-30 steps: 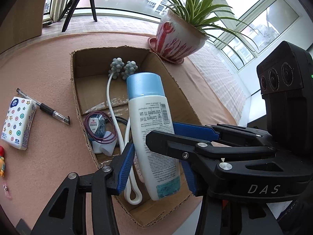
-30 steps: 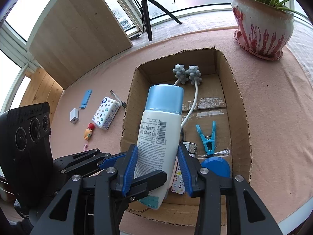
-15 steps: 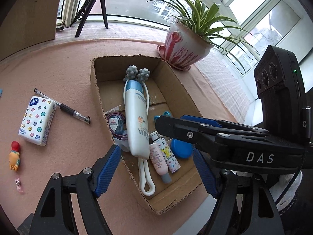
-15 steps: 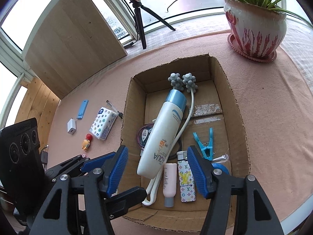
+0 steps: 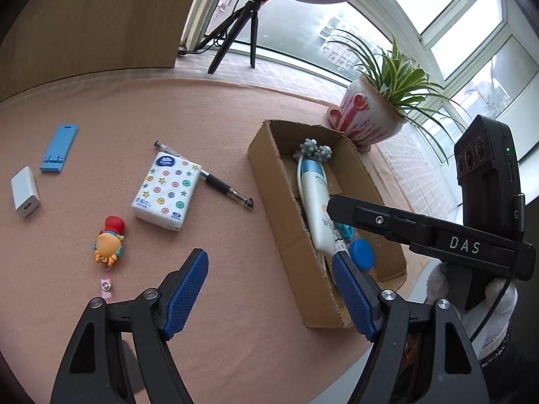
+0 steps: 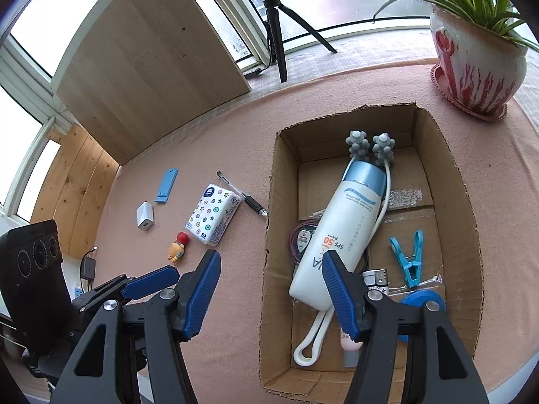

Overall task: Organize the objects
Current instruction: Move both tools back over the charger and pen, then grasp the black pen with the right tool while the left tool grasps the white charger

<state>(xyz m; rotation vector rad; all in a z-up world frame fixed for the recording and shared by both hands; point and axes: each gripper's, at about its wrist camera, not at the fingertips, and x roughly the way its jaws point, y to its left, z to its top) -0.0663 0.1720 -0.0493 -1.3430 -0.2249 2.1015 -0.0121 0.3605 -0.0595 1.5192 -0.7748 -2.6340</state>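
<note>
Sunscreen bottle (image 6: 343, 232) now lay released inside cardboard box (image 6: 273, 235); both grippers (image 5: 269, 289) (image 6: 271, 289) had opened, empty. Tissue pack (image 5: 166, 193) likely next.

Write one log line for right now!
white sunscreen bottle: lying in brown cardboard box | left hand-held gripper: open, empty | right hand-held gripper: open, empty
</note>
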